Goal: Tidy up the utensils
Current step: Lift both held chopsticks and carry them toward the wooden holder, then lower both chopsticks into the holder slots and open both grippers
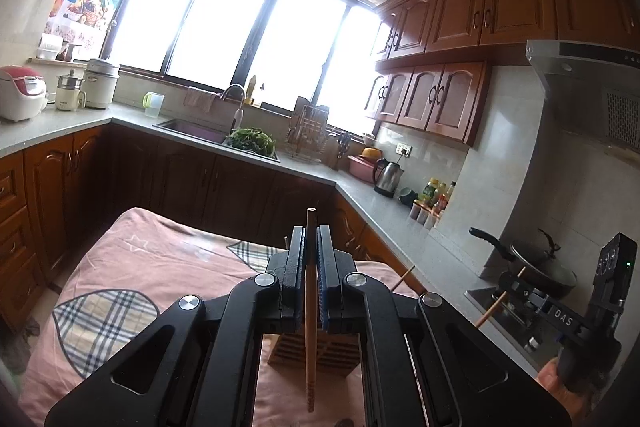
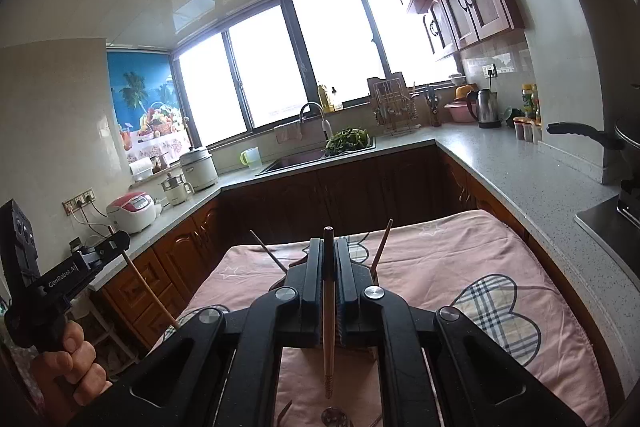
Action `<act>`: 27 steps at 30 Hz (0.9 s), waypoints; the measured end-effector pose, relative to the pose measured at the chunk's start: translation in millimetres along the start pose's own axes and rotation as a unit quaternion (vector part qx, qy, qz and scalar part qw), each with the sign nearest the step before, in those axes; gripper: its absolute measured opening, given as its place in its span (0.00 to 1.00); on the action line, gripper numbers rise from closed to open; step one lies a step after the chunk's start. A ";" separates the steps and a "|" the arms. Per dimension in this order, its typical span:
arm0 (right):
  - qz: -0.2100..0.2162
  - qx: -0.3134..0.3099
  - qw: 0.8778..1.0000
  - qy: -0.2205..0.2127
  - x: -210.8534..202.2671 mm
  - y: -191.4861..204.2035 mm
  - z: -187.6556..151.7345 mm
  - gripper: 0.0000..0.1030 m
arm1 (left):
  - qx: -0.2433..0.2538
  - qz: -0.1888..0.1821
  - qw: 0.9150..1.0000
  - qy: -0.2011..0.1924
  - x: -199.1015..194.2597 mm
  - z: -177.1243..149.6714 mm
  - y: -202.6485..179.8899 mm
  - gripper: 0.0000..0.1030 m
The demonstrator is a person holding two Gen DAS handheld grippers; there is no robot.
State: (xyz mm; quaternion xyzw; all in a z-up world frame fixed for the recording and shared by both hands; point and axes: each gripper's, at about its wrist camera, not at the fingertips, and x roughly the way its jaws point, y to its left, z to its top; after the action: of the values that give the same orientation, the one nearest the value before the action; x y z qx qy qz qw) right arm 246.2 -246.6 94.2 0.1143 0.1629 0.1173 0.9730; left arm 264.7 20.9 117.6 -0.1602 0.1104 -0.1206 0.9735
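Note:
My left gripper (image 1: 311,233) is shut on a light wooden chopstick (image 1: 310,327) held upright, its tip hanging over a slatted wooden utensil holder (image 1: 344,355) on the pink cloth. My right gripper (image 2: 329,247) is shut on a darker wooden chopstick (image 2: 328,327), also upright. Two more chopsticks (image 2: 382,247) stick up beyond the right fingers, their lower ends hidden. The right gripper shows in the left wrist view (image 1: 520,291) holding its chopstick at the right. The left gripper shows in the right wrist view (image 2: 116,241) at the left.
A table with a pink cloth (image 2: 460,267) with plaid hearts lies below both grippers. A spoon (image 2: 334,417) lies at the bottom edge. Grey counters (image 2: 520,167) wrap around, with a sink (image 2: 300,159), kettle (image 2: 484,107), rice cooker (image 2: 132,211) and a pan (image 1: 536,263) on the stove.

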 end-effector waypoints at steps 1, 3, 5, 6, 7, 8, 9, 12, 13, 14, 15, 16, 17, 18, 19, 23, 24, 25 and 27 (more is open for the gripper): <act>0.000 0.000 1.000 -0.005 3.7 -0.5 3.6 0.05 | -0.001 -0.001 1.000 -0.003 5.7 3.4 0.1 0.04; -0.001 0.002 1.000 -0.014 12.2 -2.0 11.4 0.05 | -0.004 -0.001 1.000 -0.012 16.0 10.3 0.4 0.04; -0.002 0.006 1.000 -0.025 21.1 -4.8 19.8 0.05 | -0.004 0.000 1.000 -0.020 27.9 16.9 -1.0 0.04; -0.002 0.008 1.000 -0.029 25.6 -5.8 23.8 0.05 | -0.004 0.000 1.000 -0.025 33.5 20.1 -2.1 0.04; -0.003 0.010 0.999 -0.033 30.8 -7.8 27.8 0.05 | -0.002 0.002 1.000 -0.031 39.1 22.4 -3.1 0.04; -0.003 0.012 0.999 -0.038 35.4 -9.0 31.4 0.05 | -0.001 0.006 0.999 -0.036 45.0 24.3 -4.0 0.04; -0.004 0.013 0.999 -0.041 39.9 -10.0 34.7 0.05 | -0.002 0.008 0.999 -0.040 51.3 26.3 -4.5 0.04; -0.006 0.016 0.999 -0.050 54.1 -14.1 43.6 0.05 | -0.004 0.014 0.999 -0.050 71.9 27.5 -3.6 0.04; -0.007 0.015 0.999 -0.051 59.1 -15.5 44.9 0.05 | -0.005 0.018 0.999 -0.050 79.6 26.5 -3.0 0.04; -0.009 0.014 0.998 -0.053 64.0 -16.2 45.8 0.05 | -0.008 0.020 0.999 -0.049 87.5 25.2 -1.7 0.04; -0.011 0.012 0.998 -0.054 68.5 -16.4 45.7 0.05 | -0.014 0.020 0.999 -0.047 95.4 23.8 0.3 0.04; -0.014 0.010 0.998 -0.053 73.9 -16.6 45.3 0.05 | -0.018 0.023 0.999 -0.046 102.9 21.4 2.5 0.04; -0.016 0.007 0.999 -0.052 78.6 -17.5 42.8 0.05 | -0.022 0.025 0.999 -0.044 110.3 18.5 4.2 0.04; -0.018 0.005 0.999 -0.050 84.8 -18.2 41.0 0.05 | -0.026 0.027 0.998 -0.041 117.1 14.6 6.4 0.04; -0.020 0.003 0.999 -0.045 91.1 -19.4 38.8 0.05 | -0.029 0.031 0.998 -0.038 123.9 10.6 8.3 0.04; -0.028 0.007 0.999 -0.025 114.4 -26.5 20.8 0.05 | -0.041 0.039 0.998 -0.028 143.9 -7.7 15.4 0.04; -0.030 0.009 0.999 -0.020 119.2 -29.1 15.2 0.05 | -0.042 0.041 0.998 -0.026 147.4 -12.1 16.9 0.04; -0.031 0.013 0.999 -0.014 123.9 -31.9 10.4 0.05 | -0.044 0.042 0.998 -0.024 150.3 -16.5 18.0 0.04; -0.034 0.021 0.999 -0.005 131.0 -36.9 1.6 0.05 | -0.042 0.045 0.998 -0.018 156.1 -23.7 20.3 0.04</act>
State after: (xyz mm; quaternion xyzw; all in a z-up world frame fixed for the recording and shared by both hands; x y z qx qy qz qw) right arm 374.3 -247.0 48.0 0.1299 0.1646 0.0805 0.9744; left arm 410.5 -9.3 61.3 -0.1979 0.1052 -0.0686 0.9721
